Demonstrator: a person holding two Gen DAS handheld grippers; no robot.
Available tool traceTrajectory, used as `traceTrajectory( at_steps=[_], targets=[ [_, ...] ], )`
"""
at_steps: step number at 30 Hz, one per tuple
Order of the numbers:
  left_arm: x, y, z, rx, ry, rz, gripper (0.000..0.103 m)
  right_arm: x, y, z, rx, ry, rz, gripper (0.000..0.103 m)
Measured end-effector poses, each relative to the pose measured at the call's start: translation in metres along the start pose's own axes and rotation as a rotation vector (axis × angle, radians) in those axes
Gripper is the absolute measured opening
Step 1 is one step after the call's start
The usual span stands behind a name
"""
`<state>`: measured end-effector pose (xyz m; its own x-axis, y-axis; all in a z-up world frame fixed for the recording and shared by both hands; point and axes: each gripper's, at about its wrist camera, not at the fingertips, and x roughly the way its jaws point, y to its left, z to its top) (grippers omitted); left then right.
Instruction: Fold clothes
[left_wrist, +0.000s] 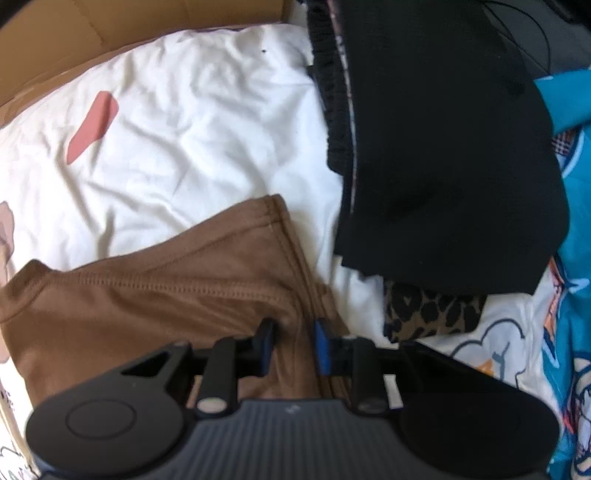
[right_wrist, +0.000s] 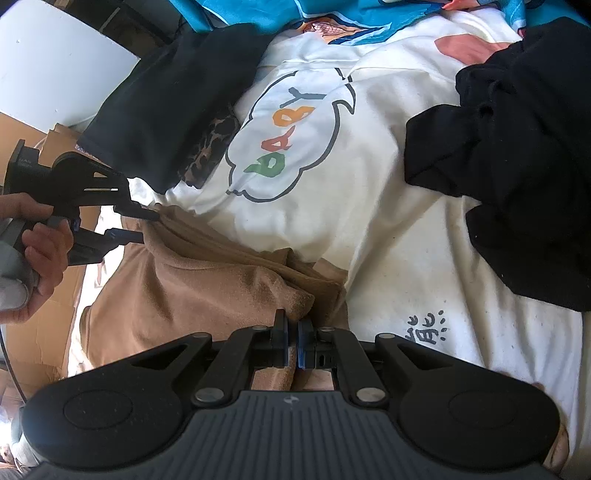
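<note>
While the right gripper (right_wrist: 291, 341) pinches the brown top (right_wrist: 192, 280) on the sheet (right_wrist: 388, 236), the left gripper (left_wrist: 293, 341) stands spread over its far edge; release both only once the fold lies flat.

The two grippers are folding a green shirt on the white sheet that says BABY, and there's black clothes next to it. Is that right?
Nearly. The shirt is brown, not green; both wrist views show it. The rest holds: the left gripper and right gripper are both at it, it lies on the white sheet with the BABY print, and black clothes lie beside it.
</note>
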<state>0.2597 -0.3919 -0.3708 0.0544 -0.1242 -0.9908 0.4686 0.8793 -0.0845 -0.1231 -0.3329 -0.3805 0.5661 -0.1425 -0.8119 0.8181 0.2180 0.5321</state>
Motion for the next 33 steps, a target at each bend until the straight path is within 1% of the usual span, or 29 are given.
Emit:
traceTrajectory(
  at_steps=[4, 12, 19, 22, 26, 30, 32, 33],
  targets=[
    [-0.003, -0.001, -0.003, 0.003, -0.004, 0.037, 0.025, 0.0, -0.001, 0.0, 0.013, 0.003, -0.002, 0.005],
    [-0.001, -0.006, 0.0, 0.021, 0.005, 0.056, 0.026, 0.0, -0.002, 0.001, 0.028, -0.002, 0.001, 0.005],
    [0.009, -0.016, 0.01, -0.019, 0.031, 0.111, 0.026, -0.008, 0.013, 0.004, -0.092, -0.046, -0.031, 0.007],
    [0.014, -0.018, 0.012, -0.039, 0.043, 0.124, 0.026, -0.007, 0.012, 0.004, -0.095, -0.04, -0.033, 0.007],
    [0.02, -0.019, 0.012, -0.045, 0.05, 0.132, 0.027, -0.006, 0.008, 0.004, -0.077, -0.033, -0.03, 0.007],
    [0.024, -0.023, 0.011, -0.007, 0.054, 0.145, 0.029, -0.005, 0.009, 0.003, -0.082, -0.032, -0.03, 0.007],
    [0.023, -0.021, 0.01, -0.013, 0.048, 0.128, 0.027, -0.004, 0.009, 0.002, -0.076, -0.028, -0.031, 0.006],
    [0.021, -0.018, 0.008, -0.025, 0.043, 0.118, 0.024, -0.004, 0.009, 0.002, -0.076, -0.028, -0.032, 0.007]
  ],
)
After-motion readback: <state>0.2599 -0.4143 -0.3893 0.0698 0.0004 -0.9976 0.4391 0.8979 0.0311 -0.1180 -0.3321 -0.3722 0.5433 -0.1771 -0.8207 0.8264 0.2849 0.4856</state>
